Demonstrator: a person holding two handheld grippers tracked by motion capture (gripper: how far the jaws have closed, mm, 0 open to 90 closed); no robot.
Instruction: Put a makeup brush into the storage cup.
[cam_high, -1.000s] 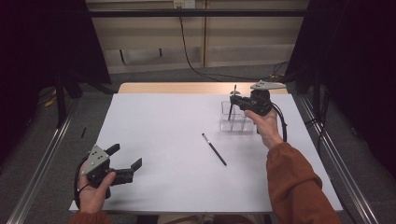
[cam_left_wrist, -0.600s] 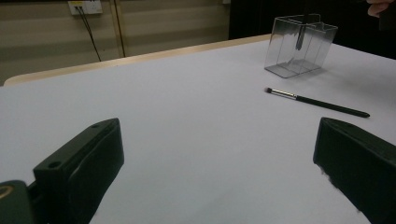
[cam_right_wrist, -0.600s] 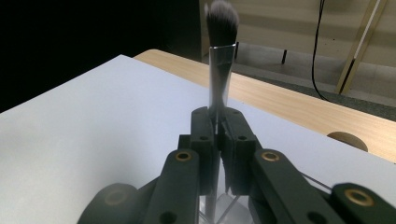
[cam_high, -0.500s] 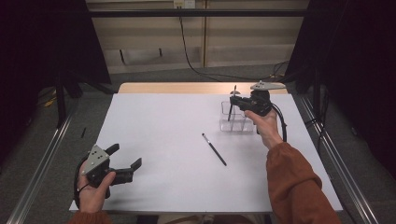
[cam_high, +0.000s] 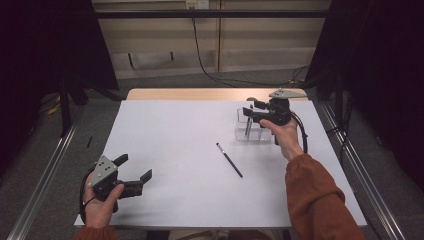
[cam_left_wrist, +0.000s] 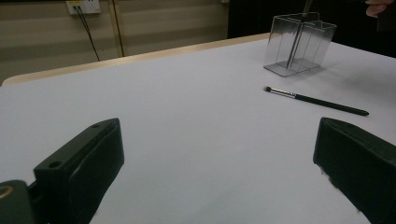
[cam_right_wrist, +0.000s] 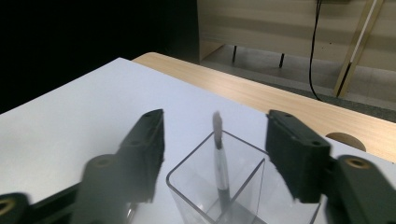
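Brush (cam_right_wrist: 218, 154) stood upright in the clear holder (cam_high: 252, 127), just released.
The right tool (cam_high: 253, 113) had just been opening, its jaws apart around the brush without touching; the left tool (cam_high: 134, 172) rested open; a second brush (cam_high: 229, 160) lay on the table (cam_high: 165, 130).

There are two make-up brushes: one brush (cam_high: 229, 160) lies flat on the white bench (cam_high: 175, 135), the other brush (cam_right_wrist: 218, 154) stands in the holder. There is one clear holder (cam_high: 248, 129) with compartments, and one bench.
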